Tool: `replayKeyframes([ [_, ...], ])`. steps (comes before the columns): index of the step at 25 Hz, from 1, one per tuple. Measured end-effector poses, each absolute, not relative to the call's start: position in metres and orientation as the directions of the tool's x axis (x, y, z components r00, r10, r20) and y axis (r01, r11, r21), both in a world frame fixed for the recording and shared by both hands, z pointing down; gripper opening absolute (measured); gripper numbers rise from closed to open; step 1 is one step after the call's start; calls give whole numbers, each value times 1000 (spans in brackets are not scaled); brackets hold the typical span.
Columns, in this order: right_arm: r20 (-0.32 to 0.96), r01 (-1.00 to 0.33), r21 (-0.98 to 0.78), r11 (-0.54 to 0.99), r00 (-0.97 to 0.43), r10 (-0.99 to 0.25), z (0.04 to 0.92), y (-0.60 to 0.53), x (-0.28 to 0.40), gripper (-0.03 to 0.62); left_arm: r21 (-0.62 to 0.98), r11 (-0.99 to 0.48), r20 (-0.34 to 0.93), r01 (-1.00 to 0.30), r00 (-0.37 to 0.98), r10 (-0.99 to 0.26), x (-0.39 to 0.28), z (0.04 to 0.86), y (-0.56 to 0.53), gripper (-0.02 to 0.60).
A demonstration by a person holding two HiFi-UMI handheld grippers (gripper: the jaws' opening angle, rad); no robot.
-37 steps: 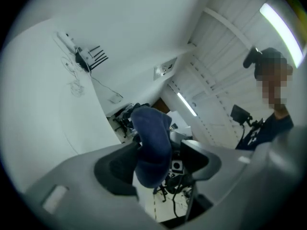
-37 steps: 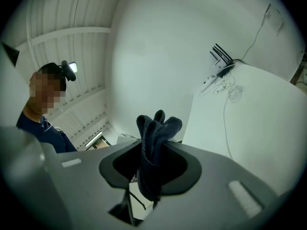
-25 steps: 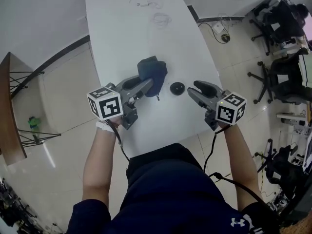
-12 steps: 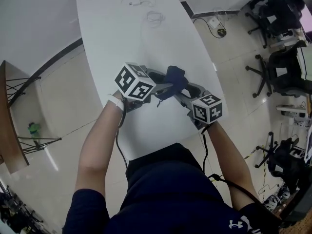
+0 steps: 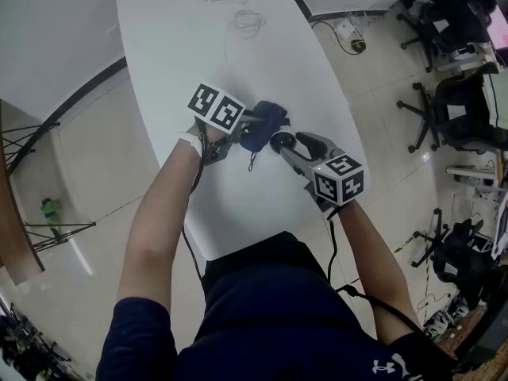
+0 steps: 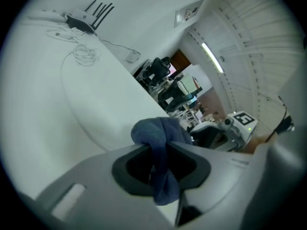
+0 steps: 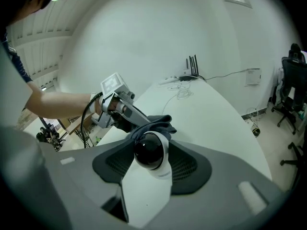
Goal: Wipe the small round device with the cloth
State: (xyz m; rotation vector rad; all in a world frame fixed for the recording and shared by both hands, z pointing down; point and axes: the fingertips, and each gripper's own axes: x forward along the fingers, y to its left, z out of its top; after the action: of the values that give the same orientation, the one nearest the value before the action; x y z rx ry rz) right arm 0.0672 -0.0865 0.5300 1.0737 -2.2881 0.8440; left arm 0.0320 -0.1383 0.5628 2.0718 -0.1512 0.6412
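The small round device (image 7: pixel 151 152), white with a black dome, sits between the jaws of my right gripper (image 7: pixel 151 166), which is shut on it above the white table (image 5: pixel 182 54). In the head view the device (image 5: pixel 283 142) is at the tip of the right gripper (image 5: pixel 287 146). My left gripper (image 6: pixel 160 163) is shut on the dark blue cloth (image 6: pixel 162 137), bunched and hanging through its jaws. The cloth (image 5: pixel 262 122) lies against the device's far side, and from the right gripper view the cloth (image 7: pixel 157 122) shows just behind the dome, with the left gripper (image 7: pixel 120 107) behind it.
Coiled white cables (image 5: pixel 246 18) lie at the table's far end, near a router with antennas (image 6: pixel 84 18). Black office chairs (image 5: pixel 452 109) stand on the tiled floor to the right. The person's forearms reach in over the table's near edge (image 5: pixel 238 240).
A second ago the device lay on the table between the two separated grippers. Now the grippers have come together, the device is in the right jaws and the cloth is against it.
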Motion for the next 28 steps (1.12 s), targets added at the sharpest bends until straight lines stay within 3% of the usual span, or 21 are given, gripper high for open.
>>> replayKeyframes([
  [6,631,-799,-331,503,-583,-511,531,-86,66,227,487,-756,708,-436,704,50,22,589,-133,77],
  [10,633,-798,-328,505,-583,-510,531,-86,68,227,240,-838,813,-490,573,-102,11,602,-141,78],
  [12,633,-798,-329,505,-583,-509,531,-86,69,227,345,-779,757,-524,646,-99,15,588,-135,78],
  [14,635,-797,-329,506,-583,-506,531,-86,69,227,540,-651,612,-533,780,-132,15,551,-134,78],
  [18,635,-797,-326,509,-583,-506,532,-86,70,227,760,-512,313,-401,916,-252,4,471,-132,77],
  [23,639,-795,-324,513,-583,-501,534,-87,71,229,804,-482,333,-348,935,-119,25,499,-101,78],
  [28,642,-793,-323,517,-585,-495,533,-88,69,229,866,-350,327,-356,934,-143,17,534,-108,78],
])
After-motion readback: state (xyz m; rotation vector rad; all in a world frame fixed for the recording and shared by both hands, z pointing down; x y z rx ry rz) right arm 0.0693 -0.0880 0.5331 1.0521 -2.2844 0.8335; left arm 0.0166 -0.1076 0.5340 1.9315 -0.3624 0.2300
